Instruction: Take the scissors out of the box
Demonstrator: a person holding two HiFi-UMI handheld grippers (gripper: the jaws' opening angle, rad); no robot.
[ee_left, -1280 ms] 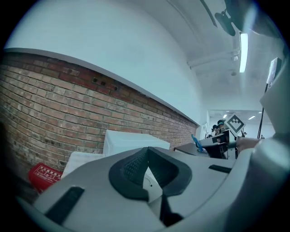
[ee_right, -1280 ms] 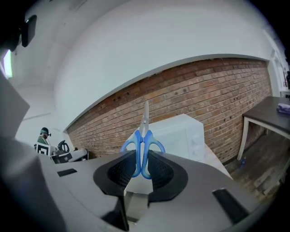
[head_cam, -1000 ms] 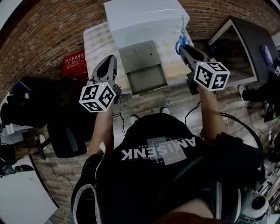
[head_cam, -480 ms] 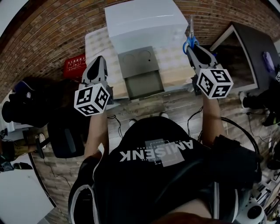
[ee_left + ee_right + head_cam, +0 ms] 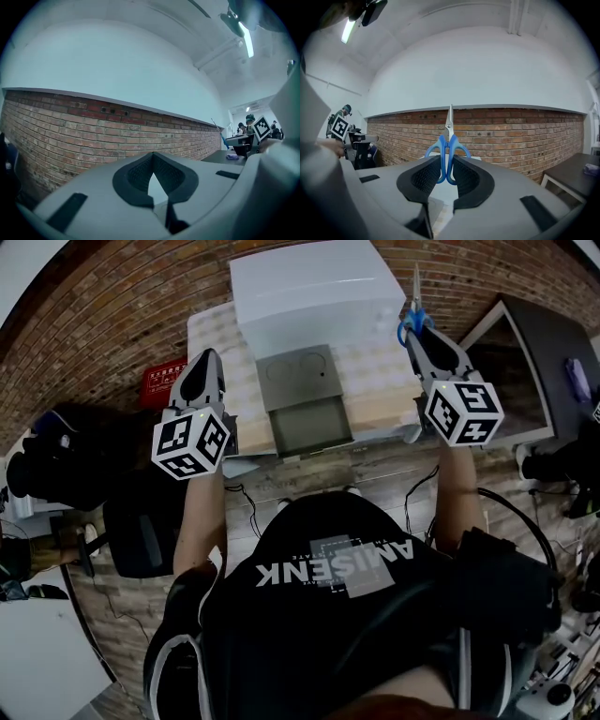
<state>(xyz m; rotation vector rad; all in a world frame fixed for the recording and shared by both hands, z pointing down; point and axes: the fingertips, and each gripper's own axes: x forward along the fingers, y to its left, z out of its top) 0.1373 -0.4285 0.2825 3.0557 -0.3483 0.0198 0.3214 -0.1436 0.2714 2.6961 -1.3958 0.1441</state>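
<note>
Though near box (image 5: 309,287), scissors (image 5: 412,322) over table (image 5: 375,381)

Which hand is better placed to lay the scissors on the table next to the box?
Right. The right gripper grips the scissors by their blue handles, raised near the right edge of the table. The left gripper is shut and empty.

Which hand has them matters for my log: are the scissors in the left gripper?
No, the scissors are pinched by their blue handles in the right gripper; the left gripper holds nothing.
</note>
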